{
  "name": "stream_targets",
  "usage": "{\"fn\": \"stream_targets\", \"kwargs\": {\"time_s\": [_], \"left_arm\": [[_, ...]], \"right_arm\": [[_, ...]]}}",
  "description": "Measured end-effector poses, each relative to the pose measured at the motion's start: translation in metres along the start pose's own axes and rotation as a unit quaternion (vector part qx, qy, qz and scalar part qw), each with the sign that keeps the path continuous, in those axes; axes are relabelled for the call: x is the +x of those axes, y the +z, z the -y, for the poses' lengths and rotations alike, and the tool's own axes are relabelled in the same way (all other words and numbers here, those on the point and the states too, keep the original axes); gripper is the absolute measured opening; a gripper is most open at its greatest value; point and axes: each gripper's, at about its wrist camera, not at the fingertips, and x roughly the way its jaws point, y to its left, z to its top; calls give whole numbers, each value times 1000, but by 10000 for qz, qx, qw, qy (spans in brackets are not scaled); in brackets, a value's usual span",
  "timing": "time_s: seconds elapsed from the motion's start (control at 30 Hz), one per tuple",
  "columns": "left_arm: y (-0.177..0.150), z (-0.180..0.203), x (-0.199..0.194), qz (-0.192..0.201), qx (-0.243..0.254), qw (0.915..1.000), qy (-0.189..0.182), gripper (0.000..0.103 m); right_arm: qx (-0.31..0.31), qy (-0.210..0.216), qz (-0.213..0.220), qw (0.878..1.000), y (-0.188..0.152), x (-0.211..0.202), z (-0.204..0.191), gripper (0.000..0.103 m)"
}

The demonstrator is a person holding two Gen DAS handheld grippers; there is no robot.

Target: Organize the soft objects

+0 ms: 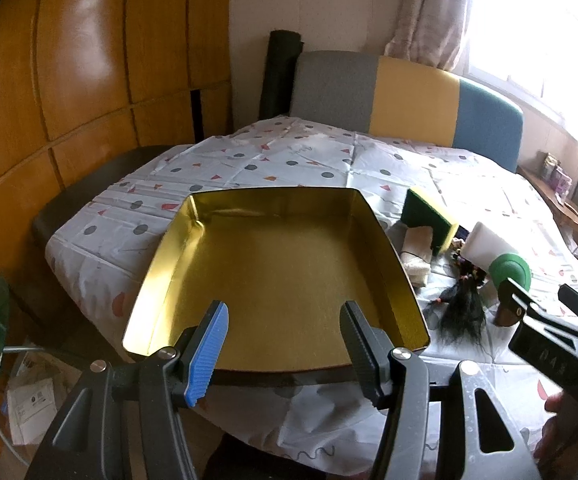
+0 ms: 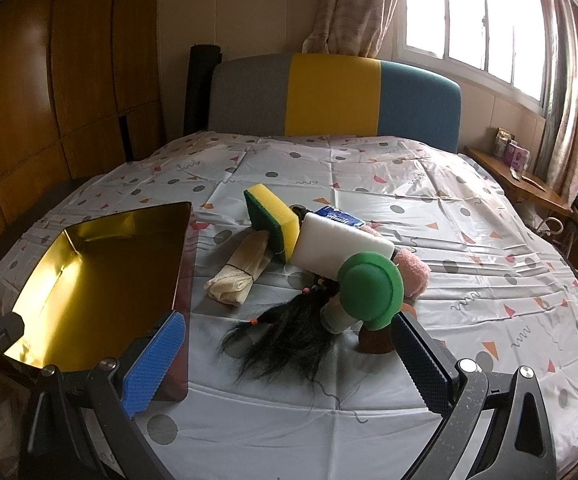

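Note:
A gold metal tray (image 1: 169, 248) lies empty on the patterned tablecloth; it also shows at the left of the right wrist view (image 2: 49, 248). My left gripper (image 1: 285, 344) is open and empty at the tray's near edge. My right gripper (image 2: 289, 364) is open and empty, just short of a pile of soft things: a black hair tuft (image 2: 289, 336), a green round toy (image 2: 371, 286), a white sponge block (image 2: 341, 246), a yellow-green sponge (image 2: 271, 216), a cream cloth roll (image 2: 241, 268) and a pink fluffy piece (image 2: 411, 270). The pile lies right of the tray.
A chair back in grey, yellow and blue (image 2: 329, 96) stands behind the table. A wooden wardrobe (image 1: 69, 80) is at the left. A window (image 2: 481, 20) and a wooden shelf (image 2: 517, 184) are at the right. Papers lie on the floor (image 1: 33, 400).

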Motion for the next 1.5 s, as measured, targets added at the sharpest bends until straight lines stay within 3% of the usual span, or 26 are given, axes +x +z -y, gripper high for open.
{"fn": "stream_targets", "kwargs": {"time_s": [0.07,0.2,0.57,0.73,0.83,1.17,1.5], "left_arm": [[1,1,1,-32,12,9995,-307,72],[4,8,2,-64,167,9946,-1021,77],[42,59,31,-454,897,9824,-1577,78],[59,93,59,-801,1446,9697,-1798,77],[66,112,78,-929,1724,9651,-1736,77],[71,169,159,-1797,2231,9425,-1720,72],[67,192,219,-2345,2329,9348,-1298,61]], "right_arm": [[26,12,40,10000,2,1,8,103],[161,-35,2,9999,11,7,34,103],[380,-346,-107,9986,27,33,137,103],[921,-325,-195,9950,22,47,175,103],[1418,-154,-310,9893,21,52,190,103],[1577,58,-270,9871,21,51,195,103],[1646,206,-319,9856,21,54,196,103]]}}
